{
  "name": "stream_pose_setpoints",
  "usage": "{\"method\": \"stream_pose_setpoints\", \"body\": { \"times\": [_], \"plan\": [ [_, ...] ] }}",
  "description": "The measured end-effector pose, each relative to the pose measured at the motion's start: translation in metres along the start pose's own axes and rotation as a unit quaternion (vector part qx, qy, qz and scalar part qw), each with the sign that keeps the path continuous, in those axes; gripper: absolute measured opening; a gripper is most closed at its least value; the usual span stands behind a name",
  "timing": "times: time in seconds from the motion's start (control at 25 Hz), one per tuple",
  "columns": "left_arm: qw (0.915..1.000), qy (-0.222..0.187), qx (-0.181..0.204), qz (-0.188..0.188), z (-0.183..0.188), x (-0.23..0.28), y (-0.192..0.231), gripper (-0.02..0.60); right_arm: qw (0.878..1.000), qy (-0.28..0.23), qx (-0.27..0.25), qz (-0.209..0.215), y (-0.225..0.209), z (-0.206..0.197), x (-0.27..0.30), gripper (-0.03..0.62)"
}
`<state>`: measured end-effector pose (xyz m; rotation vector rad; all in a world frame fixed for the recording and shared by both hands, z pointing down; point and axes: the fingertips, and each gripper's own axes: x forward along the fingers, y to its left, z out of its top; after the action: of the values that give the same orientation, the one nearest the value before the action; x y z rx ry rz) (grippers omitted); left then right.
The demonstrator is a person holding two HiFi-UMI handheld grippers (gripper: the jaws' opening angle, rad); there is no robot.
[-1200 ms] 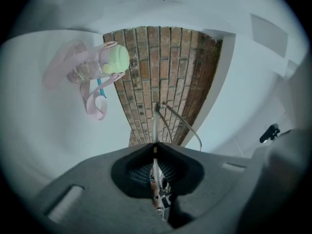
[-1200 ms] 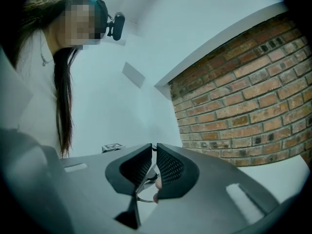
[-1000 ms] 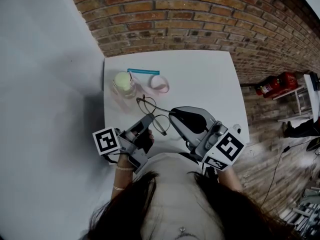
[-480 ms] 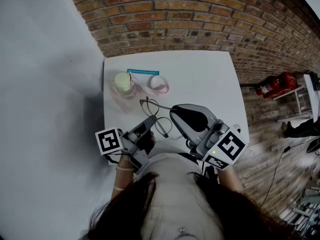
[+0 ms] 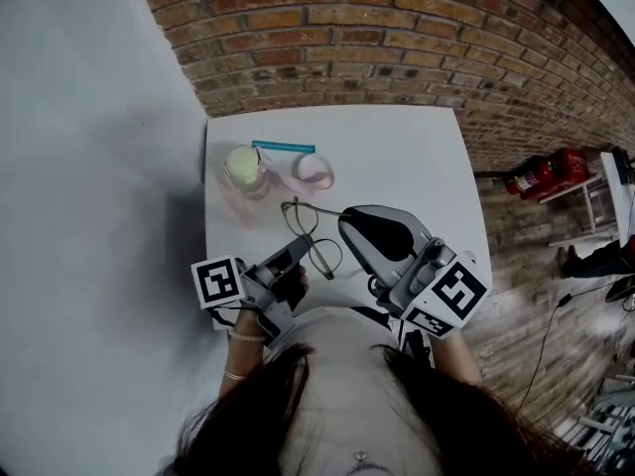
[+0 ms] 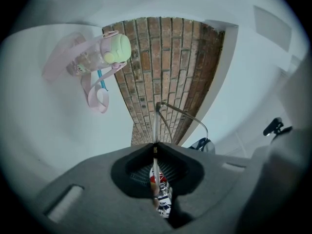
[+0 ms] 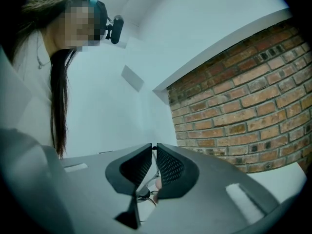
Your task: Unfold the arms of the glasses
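**Head view.** Shows a white bench (image 5: 397, 157) set against a brick wall (image 5: 397, 38). Finds the glasses (image 5: 310, 234) at the near part of the bench, between the two claws. Has the left claw (image 5: 300, 250) pressed onto the frame from the near left. Has the right claw (image 5: 344, 224) closed against the glasses from the right. Cannot tell whether the glasses touch the bench. Places a bottle (image 5: 244, 167) with a pale green lid at the far left of the bench. Sets a blue stick (image 5: 283, 146) just beyond it and a pink strap (image 5: 316, 170) to its right. Puts a red cylinder (image 5: 544, 170) on the floor, well right of the bench.

**Left gripper view.** Shows the left claw (image 6: 155, 149) pressed tight, pinching a thin edge of the glasses (image 6: 168, 115). Shows the wire frame rising past the jaw tips, with one arm curving away. Places the bottle (image 6: 100, 55), pink strap (image 6: 96, 95) and blue stick (image 6: 102, 80) together farther off, with the brick wall (image 6: 165, 67) behind.

**Right gripper view.** Shows the right claw (image 7: 154, 149) with its jaws all but met at the tips. Reveals a thin wire part of the glasses (image 7: 145, 194) pinched in the narrow gap lower down. Frames the brick wall (image 7: 243, 91) on one side and a person's long hair (image 7: 59, 96) on the other.
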<state>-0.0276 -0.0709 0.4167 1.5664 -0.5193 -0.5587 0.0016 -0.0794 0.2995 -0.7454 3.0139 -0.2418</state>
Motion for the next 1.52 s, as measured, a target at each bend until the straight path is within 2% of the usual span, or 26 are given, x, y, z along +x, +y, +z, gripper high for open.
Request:
{"method": "stream_pose_setpoints", "body": {
  "times": [1.24,1.4,1.52],
  "plan": [
    [0.9979,0.062,0.015,0.007,-0.027,0.009,0.005,0.021,0.999,-0.015,0.011,-0.032,-0.019,0.006,-0.01,0.038],
    [0.9964,0.075,0.035,0.019,-0.029,0.008,0.012,0.021,0.999,-0.017,0.014,-0.037,-0.022,0.009,-0.012,0.038],
    [0.997,0.076,0.012,0.009,-0.034,0.011,0.006,0.021,0.999,-0.018,0.015,-0.04,-0.024,0.008,-0.013,0.04]
  ]
}}
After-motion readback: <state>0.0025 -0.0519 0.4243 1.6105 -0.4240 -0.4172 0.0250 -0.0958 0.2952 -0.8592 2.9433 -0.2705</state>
